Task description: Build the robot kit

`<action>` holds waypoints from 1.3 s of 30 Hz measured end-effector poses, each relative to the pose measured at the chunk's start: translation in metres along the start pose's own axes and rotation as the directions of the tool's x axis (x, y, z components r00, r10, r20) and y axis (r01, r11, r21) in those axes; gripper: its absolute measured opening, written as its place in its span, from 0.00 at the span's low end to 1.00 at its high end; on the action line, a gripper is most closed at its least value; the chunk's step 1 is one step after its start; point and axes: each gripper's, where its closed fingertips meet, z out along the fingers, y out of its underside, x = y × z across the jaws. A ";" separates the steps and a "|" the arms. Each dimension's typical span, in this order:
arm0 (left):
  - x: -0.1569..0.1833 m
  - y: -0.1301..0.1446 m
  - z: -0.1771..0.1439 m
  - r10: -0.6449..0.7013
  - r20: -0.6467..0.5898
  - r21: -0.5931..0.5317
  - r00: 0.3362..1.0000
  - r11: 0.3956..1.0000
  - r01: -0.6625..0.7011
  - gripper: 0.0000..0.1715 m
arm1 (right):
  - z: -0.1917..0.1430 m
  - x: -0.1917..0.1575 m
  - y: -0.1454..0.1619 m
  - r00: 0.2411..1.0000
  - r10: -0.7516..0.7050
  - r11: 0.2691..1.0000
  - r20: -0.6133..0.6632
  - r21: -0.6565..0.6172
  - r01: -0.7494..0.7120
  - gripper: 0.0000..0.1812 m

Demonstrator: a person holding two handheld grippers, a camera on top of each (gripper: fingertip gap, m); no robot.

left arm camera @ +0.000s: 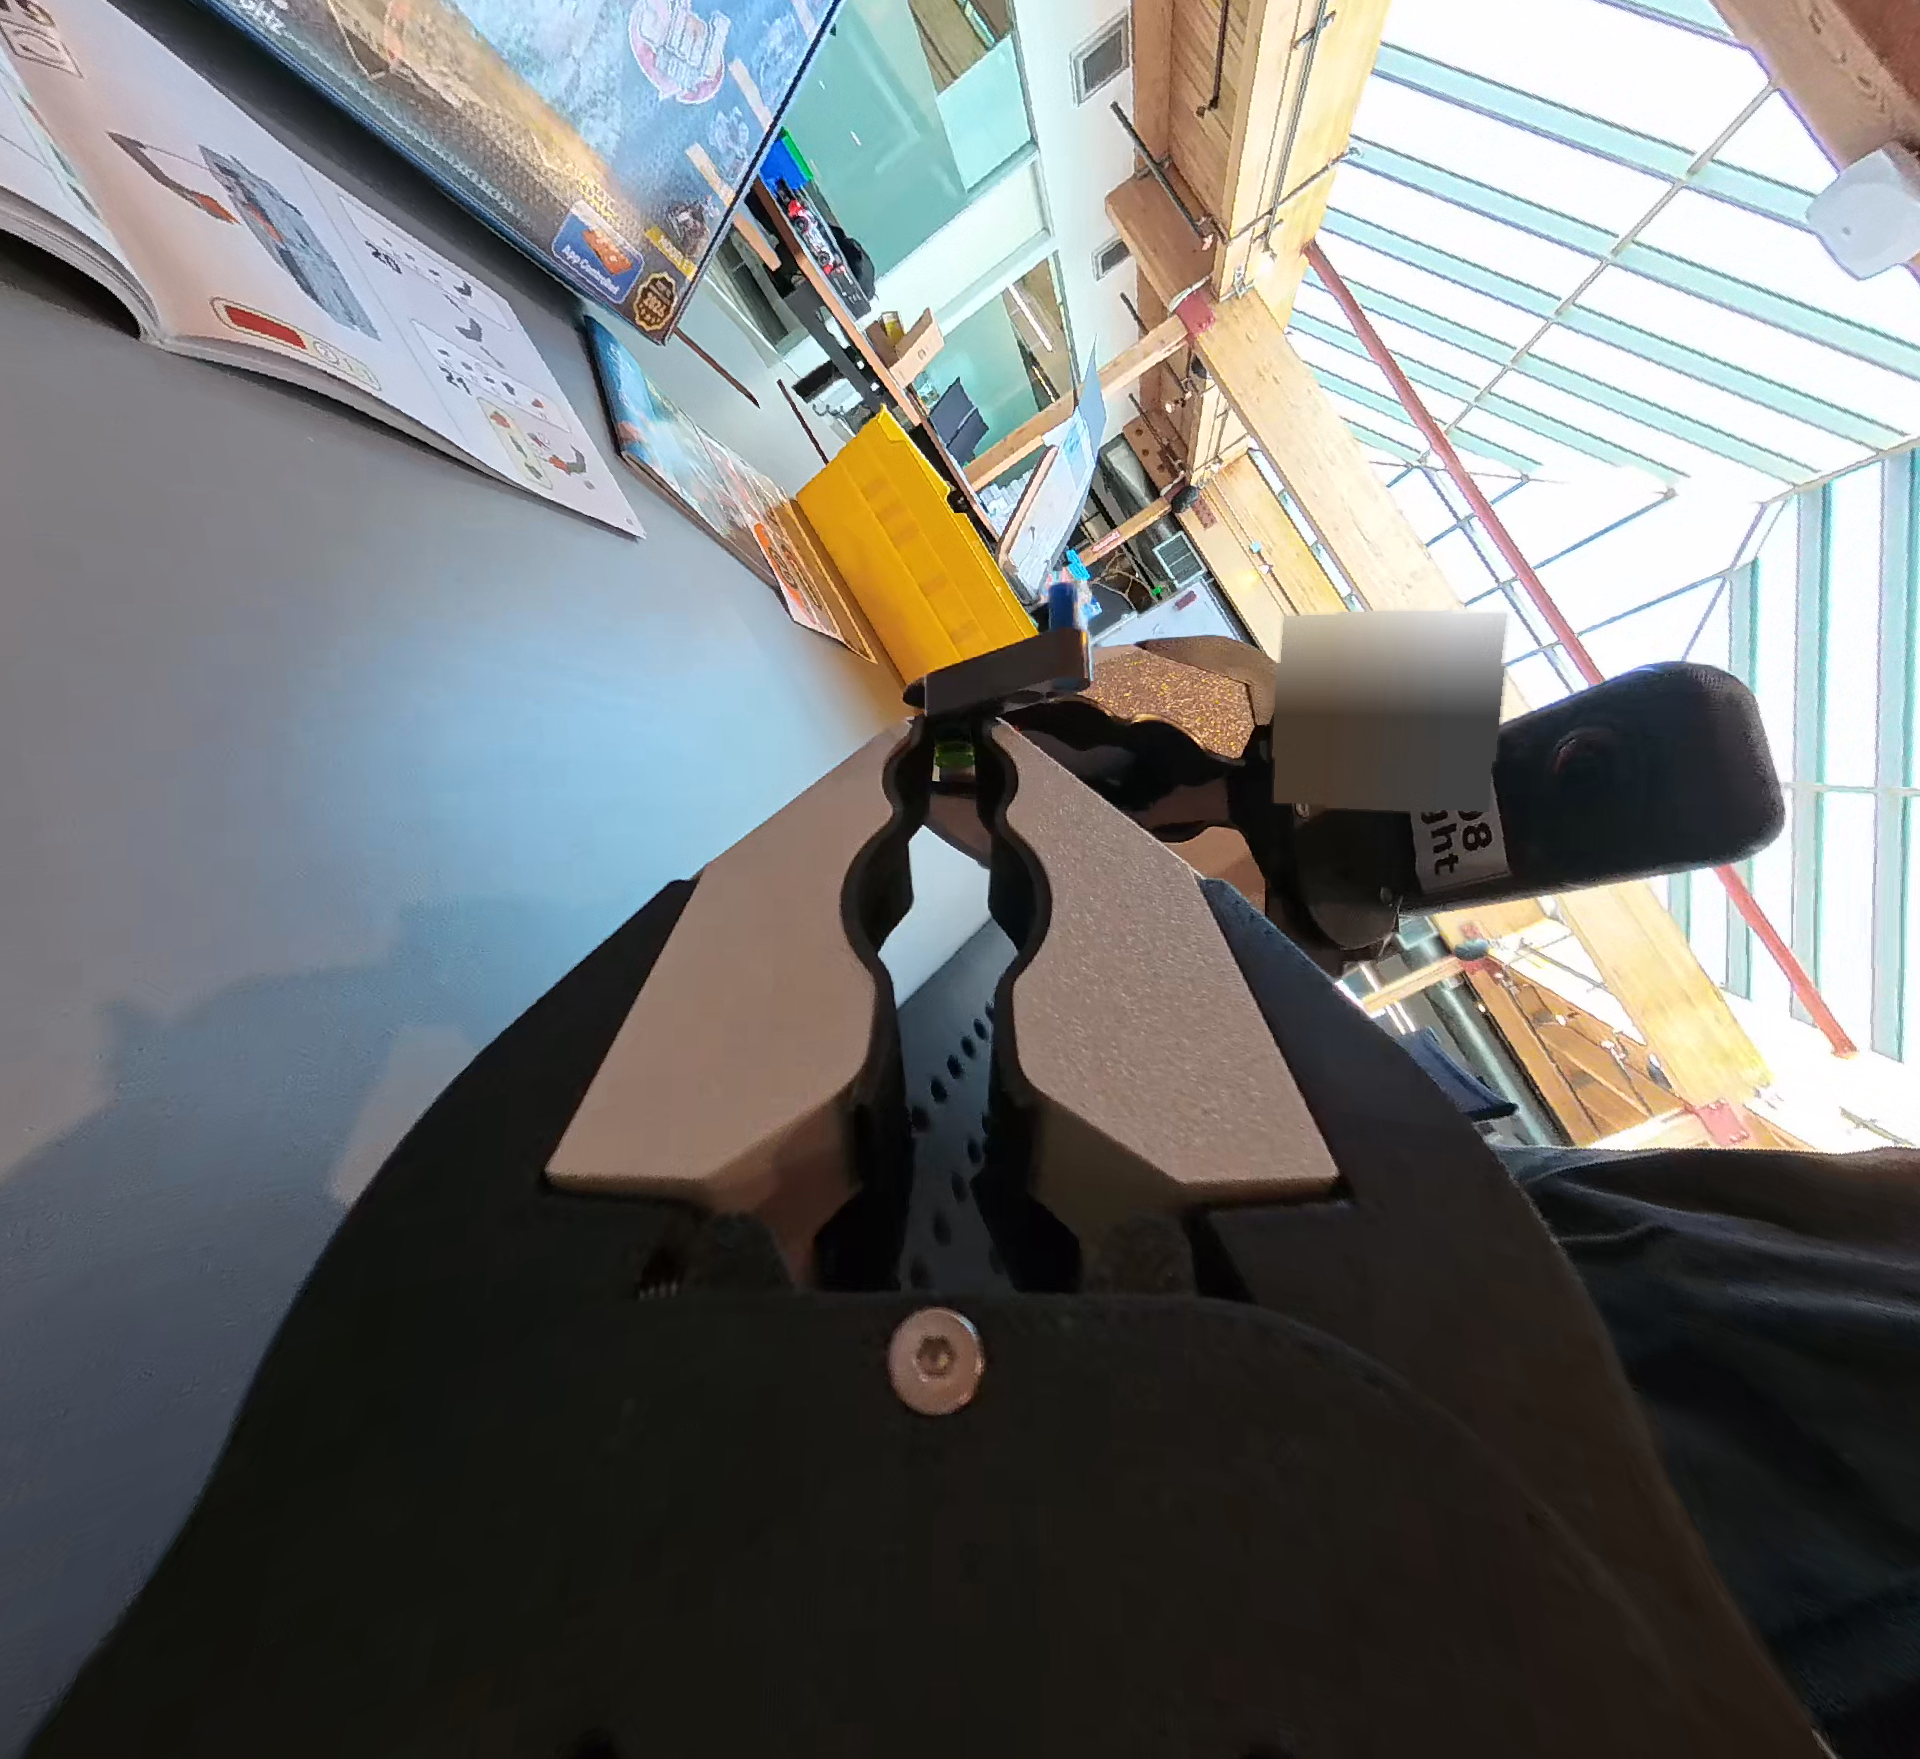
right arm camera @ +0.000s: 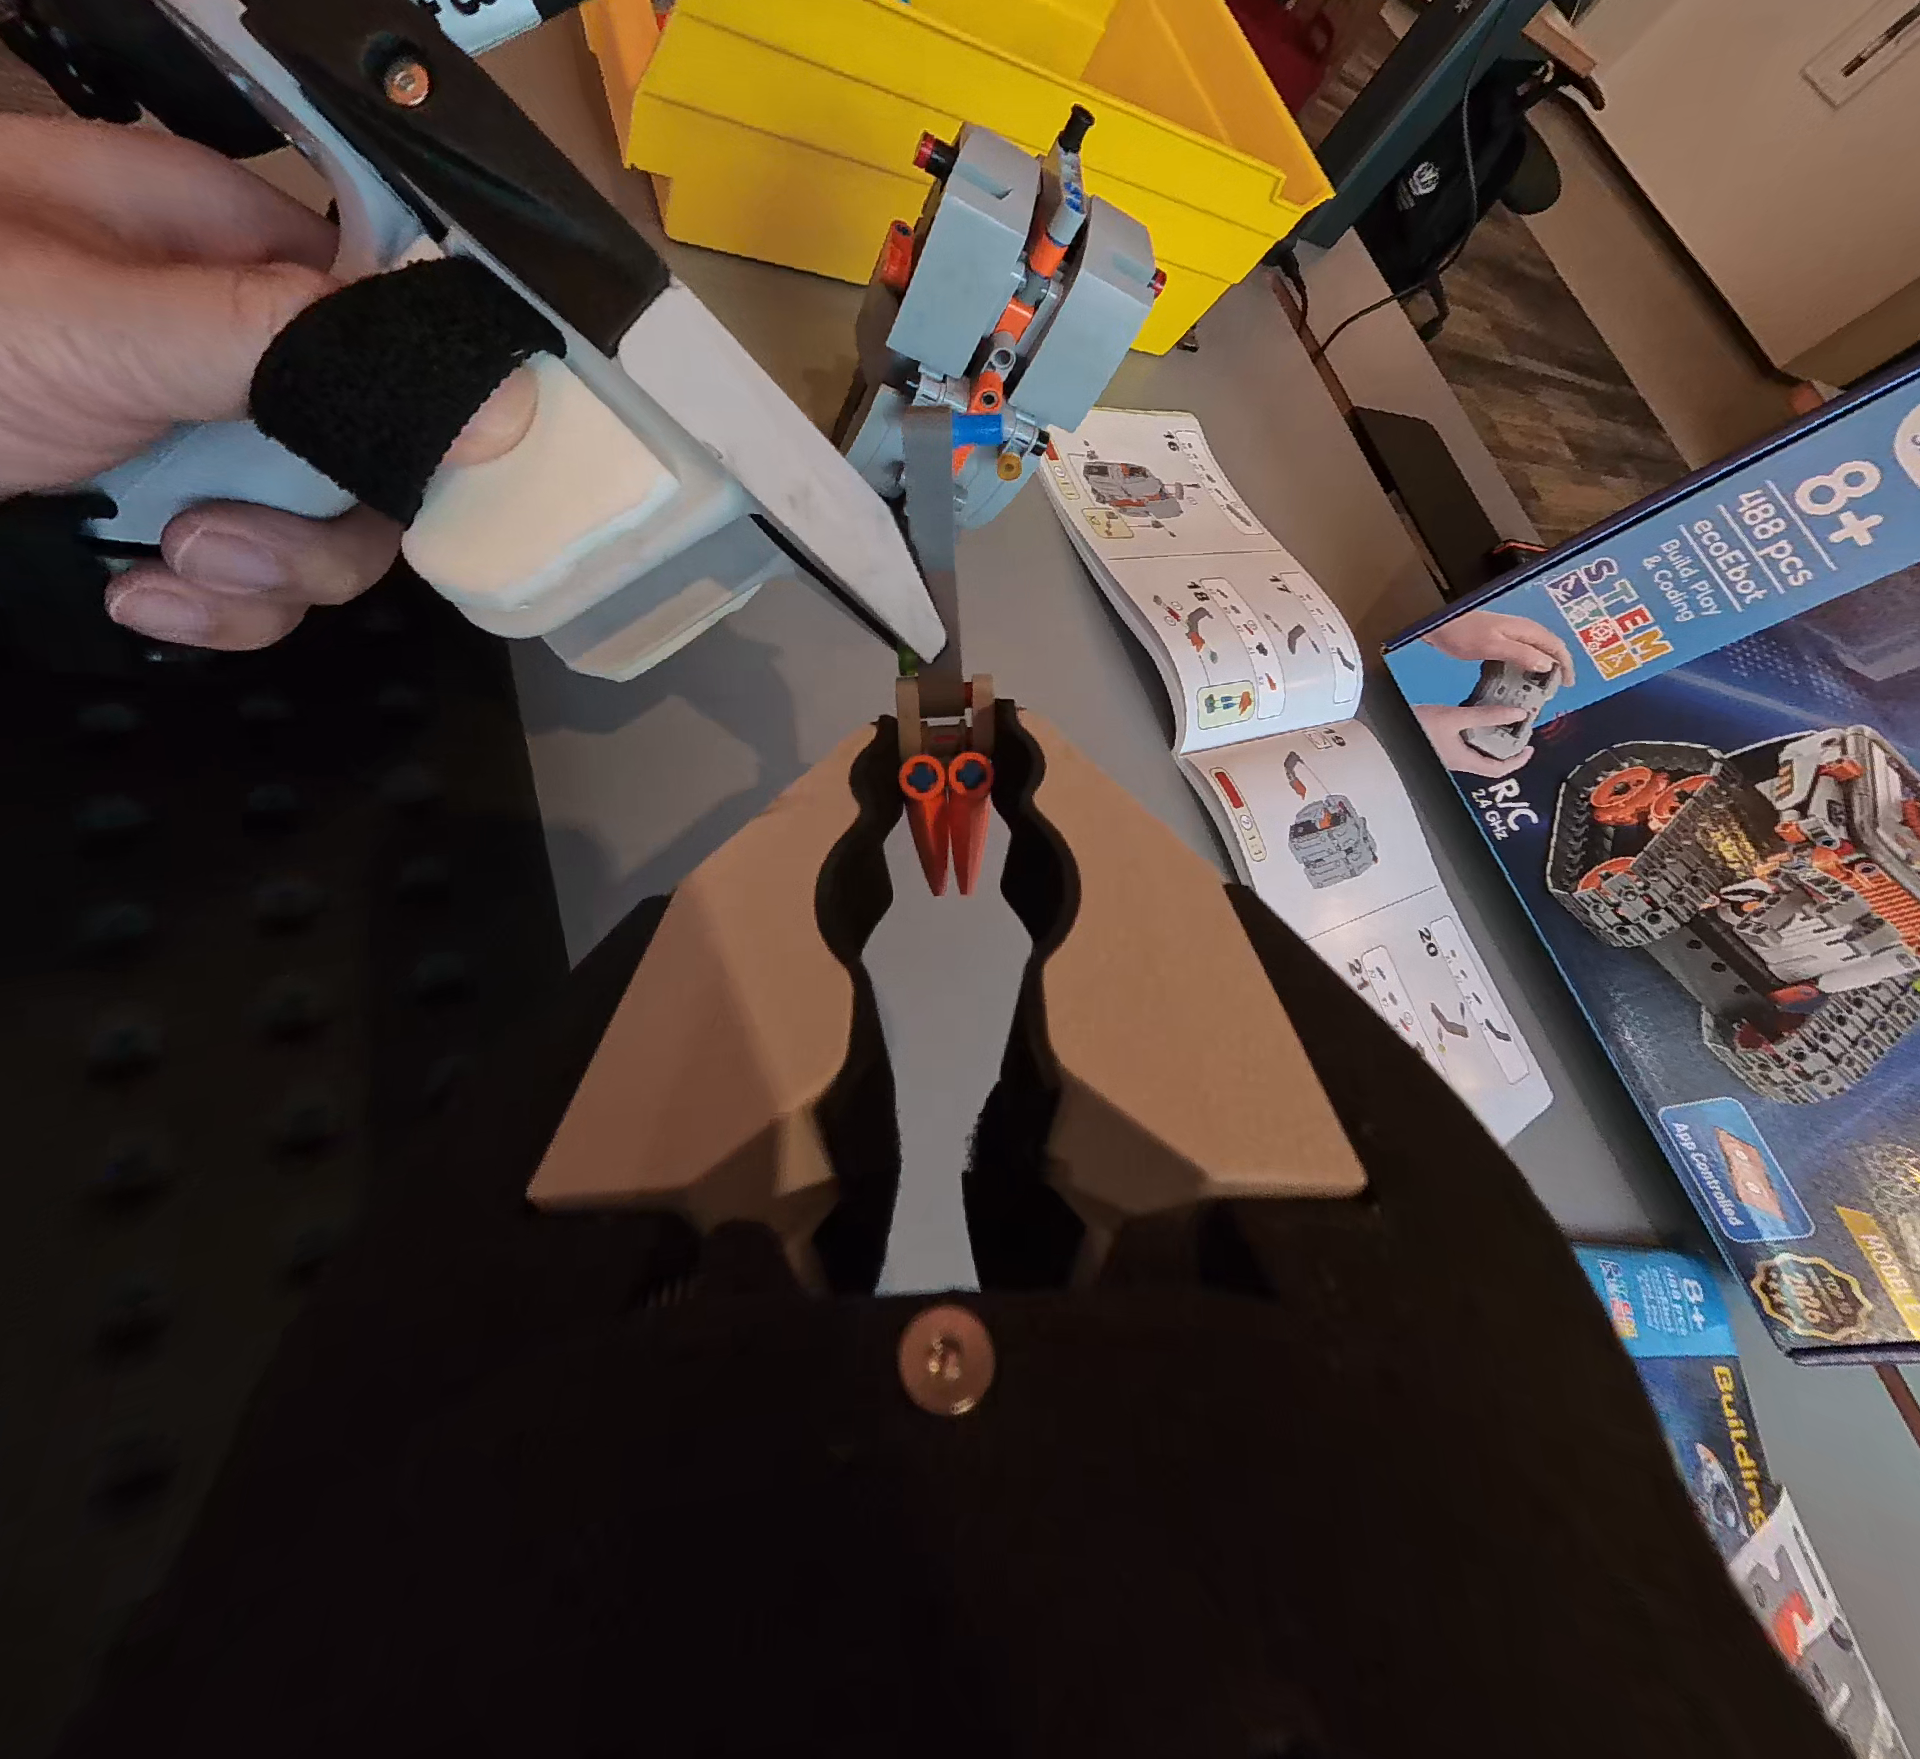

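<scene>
My right gripper (right arm camera: pixel 948 722) is shut on a small brick assembly: two orange pieces (right arm camera: pixel 945 810) between the fingers and a long grey beam (right arm camera: pixel 928 514) sticking forward. My left gripper (left arm camera: pixel 954 735) is shut on a small green pin (left arm camera: pixel 951 755), with its tips against the beam's near end (left arm camera: pixel 1003 675). A blue pin (left arm camera: pixel 1062 610) sits on that beam. In the right wrist view the left gripper (right arm camera: pixel 920 644) comes in from the upper left, held by a hand (right arm camera: pixel 156 338). A grey and orange brick model (right arm camera: pixel 1003 286) stands on the table behind.
A yellow bin (right arm camera: pixel 935 57) stands behind the model. An open instruction booklet (right arm camera: pixel 1257 629) and a blue toy box (right arm camera: pixel 1714 826) lie to the right; both also show in the left wrist view, booklet (left arm camera: pixel 312 255) and box (left arm camera: pixel 499 26). The grey table (left arm camera: pixel 312 722) carries them. The tips of both grippers are at nearly the same place.
</scene>
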 end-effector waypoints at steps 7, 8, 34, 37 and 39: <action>0.009 0.003 -0.009 0.075 -0.065 -0.059 0.995 0.995 -0.079 0.10 | -0.003 0.005 0.008 1.000 0.001 1.000 0.028 -0.011 -0.001 0.10; 0.012 0.003 -0.015 0.159 -0.081 -0.078 0.984 0.983 -0.166 0.13 | -0.006 0.005 0.009 0.999 0.006 1.000 0.054 -0.004 -0.006 0.09; 0.034 0.042 -0.004 0.856 -0.471 -0.515 0.212 -0.072 -0.854 0.10 | -0.039 -0.030 -0.008 0.935 -0.143 0.990 0.324 0.053 0.133 0.09; 0.033 0.042 -0.005 0.859 -0.472 -0.524 0.199 -0.092 -0.847 0.09 | -0.038 -0.029 -0.009 0.939 -0.145 0.989 0.313 0.057 0.134 0.09; 0.036 0.039 -0.005 0.864 -0.460 -0.523 0.205 -0.077 -0.849 0.09 | -0.039 -0.025 -0.013 0.945 -0.136 0.990 0.297 0.082 0.117 0.10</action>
